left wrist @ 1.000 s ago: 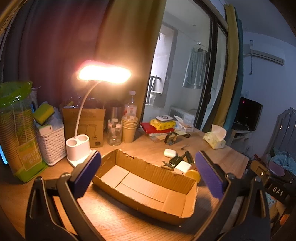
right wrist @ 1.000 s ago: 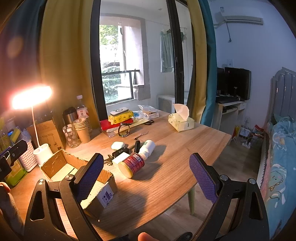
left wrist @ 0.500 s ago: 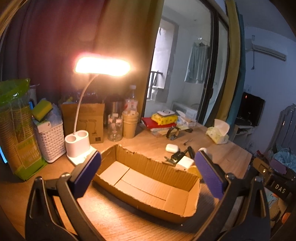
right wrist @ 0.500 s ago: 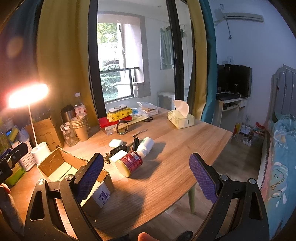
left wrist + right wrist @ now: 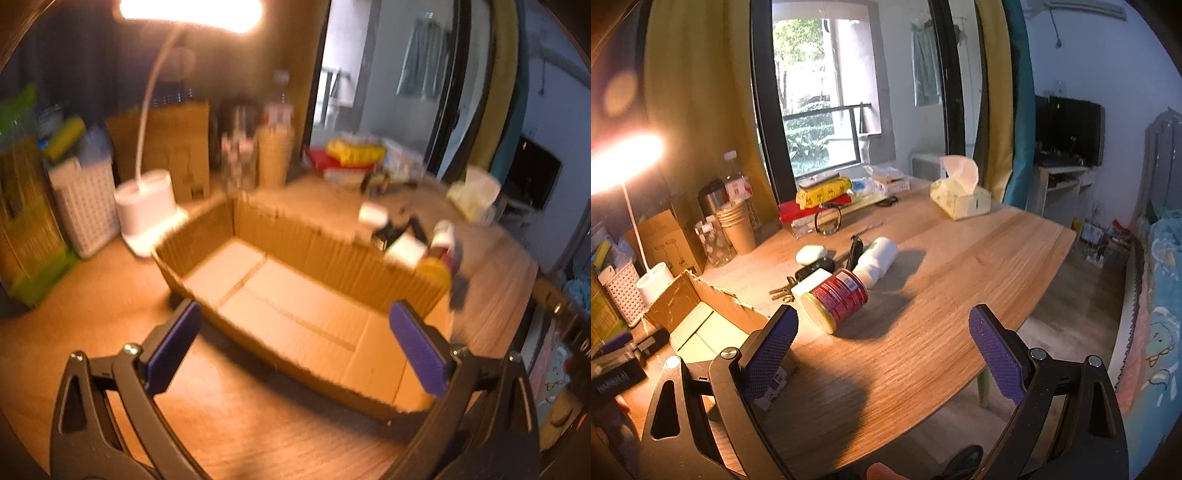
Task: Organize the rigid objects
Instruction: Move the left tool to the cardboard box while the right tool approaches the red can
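Red can [image 5: 836, 297] lies on its side on desk [image 5: 960, 258] | likely stiff, light, rolls; take it across the body | right hand-held gripper [image 5: 882, 349] apart, empty | left hand-held gripper [image 5: 295, 345] apart above cardboard box [image 5: 280, 295]

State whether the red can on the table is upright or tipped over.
Tipped over: the red can lies on its side on the table, yellow lid facing the camera.

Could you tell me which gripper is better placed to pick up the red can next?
Right. The right gripper is open facing the red can; the left gripper hangs over the box.
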`<state>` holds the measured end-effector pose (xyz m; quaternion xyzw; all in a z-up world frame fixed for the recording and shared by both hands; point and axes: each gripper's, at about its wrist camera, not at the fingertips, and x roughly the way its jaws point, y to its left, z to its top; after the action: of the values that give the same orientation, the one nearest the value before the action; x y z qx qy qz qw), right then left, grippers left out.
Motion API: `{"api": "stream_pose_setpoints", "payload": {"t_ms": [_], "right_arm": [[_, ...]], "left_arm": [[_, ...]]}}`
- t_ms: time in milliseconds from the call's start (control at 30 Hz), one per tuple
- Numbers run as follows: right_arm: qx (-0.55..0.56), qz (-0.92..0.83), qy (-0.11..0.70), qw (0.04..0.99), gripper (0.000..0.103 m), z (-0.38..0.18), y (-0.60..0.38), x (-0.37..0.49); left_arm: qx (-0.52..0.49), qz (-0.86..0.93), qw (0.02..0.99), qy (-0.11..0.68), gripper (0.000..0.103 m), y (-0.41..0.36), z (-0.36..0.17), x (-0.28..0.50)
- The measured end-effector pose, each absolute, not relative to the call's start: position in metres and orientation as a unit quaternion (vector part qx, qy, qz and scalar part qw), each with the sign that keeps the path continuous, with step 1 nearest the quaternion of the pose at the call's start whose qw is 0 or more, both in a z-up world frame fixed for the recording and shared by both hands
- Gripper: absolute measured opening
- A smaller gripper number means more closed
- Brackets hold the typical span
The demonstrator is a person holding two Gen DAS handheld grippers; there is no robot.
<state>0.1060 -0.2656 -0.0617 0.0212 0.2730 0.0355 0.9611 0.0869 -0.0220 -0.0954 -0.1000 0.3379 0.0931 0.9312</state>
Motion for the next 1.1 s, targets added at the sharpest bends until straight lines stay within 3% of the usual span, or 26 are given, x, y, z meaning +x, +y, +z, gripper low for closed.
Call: {"api": "stream_pose_setpoints", "payload": {"t_ms": [500, 533, 567, 600, 767, 1100], "right_arm": [[0.053, 0.027, 0.291, 0.955, 0.096, -0.084, -0.298, 0.122], [0.055, 0.025, 0.292, 0.954, 0.096, -0.085, -0.299, 0.122], [0.058, 0.023, 0.293, 0.954, 0.096, -0.086, -0.301, 0.122], [0.059, 0.022, 0.295, 0.954, 0.096, -0.087, -0.301, 0.122], [0.062, 0.022, 0.296, 0.953, 0.096, -0.089, -0.297, 0.120], [0.049, 0.020, 0.301, 0.952, 0.096, -0.088, -0.286, 0.117]], "left_arm": [[-0.125, 0.097, 0.862, 0.483, 0.102, -0.033, -0.153, 0.115], [-0.113, 0.090, 0.863, 0.484, 0.098, -0.035, -0.152, 0.116], [-0.108, 0.068, 0.866, 0.483, 0.083, -0.037, -0.150, 0.117], [-0.108, 0.054, 0.865, 0.487, 0.082, -0.036, -0.149, 0.119], [-0.082, 0.016, 0.866, 0.493, 0.049, -0.034, -0.141, 0.125], [0.001, 0.000, 0.869, 0.495, 0.042, -0.005, -0.132, 0.130]]}}
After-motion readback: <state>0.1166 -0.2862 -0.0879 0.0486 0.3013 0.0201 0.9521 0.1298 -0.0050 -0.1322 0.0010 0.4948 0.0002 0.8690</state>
